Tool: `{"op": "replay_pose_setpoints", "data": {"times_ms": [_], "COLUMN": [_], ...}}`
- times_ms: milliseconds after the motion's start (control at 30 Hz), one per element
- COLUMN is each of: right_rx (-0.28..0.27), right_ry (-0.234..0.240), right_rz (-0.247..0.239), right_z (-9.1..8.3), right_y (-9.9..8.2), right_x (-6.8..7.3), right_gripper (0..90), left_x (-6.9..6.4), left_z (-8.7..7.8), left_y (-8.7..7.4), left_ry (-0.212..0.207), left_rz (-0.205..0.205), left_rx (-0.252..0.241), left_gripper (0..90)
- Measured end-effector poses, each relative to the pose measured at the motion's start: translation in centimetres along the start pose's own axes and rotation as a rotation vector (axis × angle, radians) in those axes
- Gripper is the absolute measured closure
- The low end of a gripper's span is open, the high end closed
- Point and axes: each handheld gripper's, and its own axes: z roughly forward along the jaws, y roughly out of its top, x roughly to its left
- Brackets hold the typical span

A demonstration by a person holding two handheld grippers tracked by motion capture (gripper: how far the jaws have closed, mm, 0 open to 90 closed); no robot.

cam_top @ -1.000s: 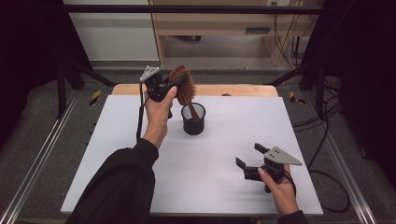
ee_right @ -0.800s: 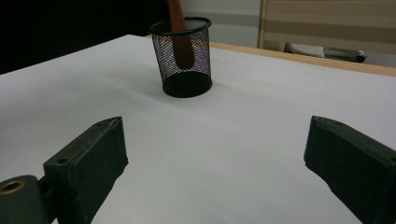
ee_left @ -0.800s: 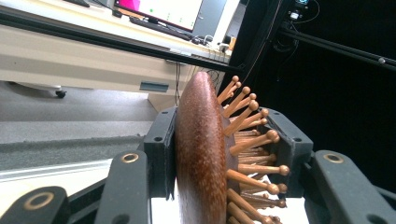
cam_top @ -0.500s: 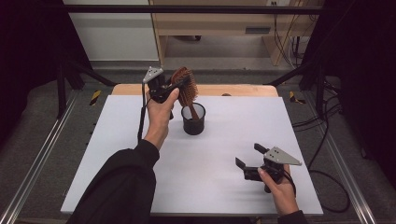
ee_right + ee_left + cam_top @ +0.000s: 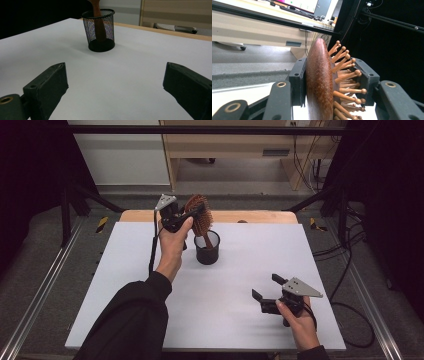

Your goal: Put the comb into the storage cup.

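A wooden hairbrush (image 5: 201, 218) stands with its handle down inside a black mesh cup (image 5: 207, 247) at the far middle of the white table. My left gripper (image 5: 192, 215) is shut on the brush head; in the left gripper view the jaws press the wooden back (image 5: 319, 82) on one side and the pegs on the other. My right gripper (image 5: 266, 287) rests low near the front right, jaws wide apart with nothing between them. In the right gripper view the mesh cup (image 5: 99, 30) with the brush handle (image 5: 98, 21) inside stands ahead.
The white table top (image 5: 260, 255) sits on a wooden board whose far edge (image 5: 250, 216) shows behind the cup. Dark metal frame rails run along both sides. A light wooden cabinet (image 5: 240, 145) stands beyond the table.
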Motion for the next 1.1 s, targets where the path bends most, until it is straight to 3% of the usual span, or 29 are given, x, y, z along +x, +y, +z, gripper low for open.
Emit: {"op": "replay_pose_setpoints", "data": {"times_ms": [700,1100], "right_rx": [0.004,0.005], "right_ry": [0.005,0.01], "right_rz": [0.002,0.002], "right_z": [0.1,0.1], "right_y": [0.0,0.0], "right_x": [0.1,0.0], "right_gripper": [6.2,6.3], "left_x": [0.4,0.4], "left_z": [0.2,0.8], "left_y": [-0.7,-1.3], "left_ry": [0.0,-0.006], "left_rz": [-0.03,-0.02], "left_rx": [-0.01,-0.005], "left_gripper": [50.6,50.5]}}
